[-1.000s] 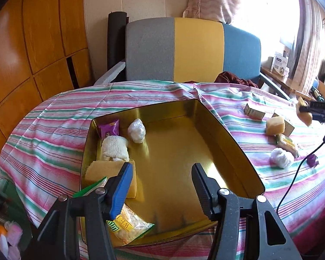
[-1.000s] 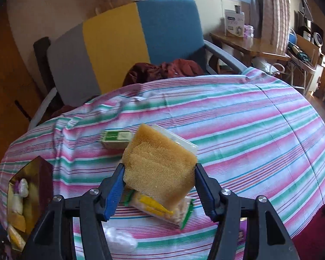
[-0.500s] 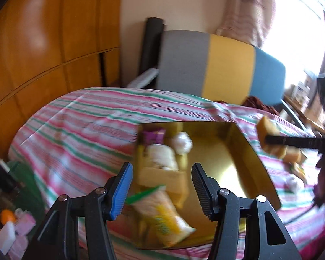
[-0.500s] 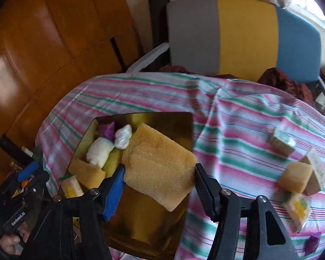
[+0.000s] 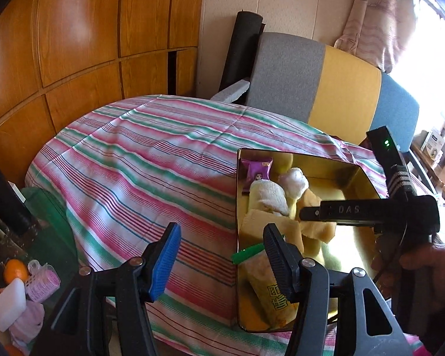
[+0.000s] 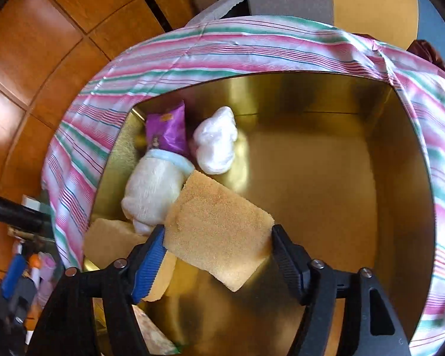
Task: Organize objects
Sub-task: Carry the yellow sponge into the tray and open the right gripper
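Note:
The gold tin (image 6: pixel 326 178) stands on the striped tablecloth (image 5: pixel 151 166). It holds a purple packet (image 6: pixel 166 130), a white wrapped ball (image 6: pixel 216 145), a rolled white cloth (image 6: pixel 154 195), a tan sponge (image 6: pixel 112 240) and a snack bag (image 5: pixel 270 290). My right gripper (image 6: pixel 217 230) points down into the tin. A second tan sponge (image 6: pixel 219 231) sits between its pads, touching both, while the jaws are opening. In the left wrist view that gripper (image 5: pixel 304 213) reaches in from the right. My left gripper (image 5: pixel 221 231) is open and empty over the tin's left wall (image 5: pixel 237 207).
A grey, yellow and blue chair (image 5: pixel 317 80) stands behind the table, with wooden wall panels (image 5: pixel 74 44) to the left. On the floor at the left lie an orange (image 5: pixel 14 270) and pink and white items. A person's hand (image 5: pixel 415 270) grips the right tool.
The right gripper carried the sponge leftward from over the loose items and down into the tin, tilting steeply. The left gripper swung left, off the tin's middle to its left wall.

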Action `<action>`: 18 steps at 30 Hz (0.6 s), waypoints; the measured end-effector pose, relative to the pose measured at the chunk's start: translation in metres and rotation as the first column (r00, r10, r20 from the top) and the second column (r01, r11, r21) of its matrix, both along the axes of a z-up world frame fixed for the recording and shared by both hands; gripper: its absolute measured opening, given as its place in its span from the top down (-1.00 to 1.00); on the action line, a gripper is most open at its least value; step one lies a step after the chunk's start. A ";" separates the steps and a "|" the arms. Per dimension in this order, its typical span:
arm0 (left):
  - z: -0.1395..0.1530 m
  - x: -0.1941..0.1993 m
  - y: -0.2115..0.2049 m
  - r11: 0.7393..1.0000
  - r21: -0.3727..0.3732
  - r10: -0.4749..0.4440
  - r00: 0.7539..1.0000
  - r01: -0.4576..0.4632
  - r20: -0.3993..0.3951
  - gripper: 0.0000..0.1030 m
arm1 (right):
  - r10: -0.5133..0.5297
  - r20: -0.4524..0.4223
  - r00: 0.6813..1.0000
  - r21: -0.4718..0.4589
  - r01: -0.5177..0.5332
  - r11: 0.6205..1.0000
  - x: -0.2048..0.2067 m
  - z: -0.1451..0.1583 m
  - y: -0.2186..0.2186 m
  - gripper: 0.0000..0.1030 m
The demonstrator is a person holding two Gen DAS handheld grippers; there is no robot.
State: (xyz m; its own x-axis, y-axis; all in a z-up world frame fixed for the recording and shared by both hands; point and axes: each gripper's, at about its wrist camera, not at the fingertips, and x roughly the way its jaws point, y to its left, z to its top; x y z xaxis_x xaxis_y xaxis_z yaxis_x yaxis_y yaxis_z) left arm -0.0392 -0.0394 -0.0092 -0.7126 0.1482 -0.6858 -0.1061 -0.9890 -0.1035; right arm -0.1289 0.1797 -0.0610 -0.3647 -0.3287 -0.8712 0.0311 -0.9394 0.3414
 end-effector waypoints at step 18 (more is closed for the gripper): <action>0.009 0.008 0.016 0.999 -0.018 -0.047 0.998 0.046 -0.032 -0.20 | 0.019 -0.149 0.989 -0.053 -0.027 0.998 0.033 0.048 0.013 -0.70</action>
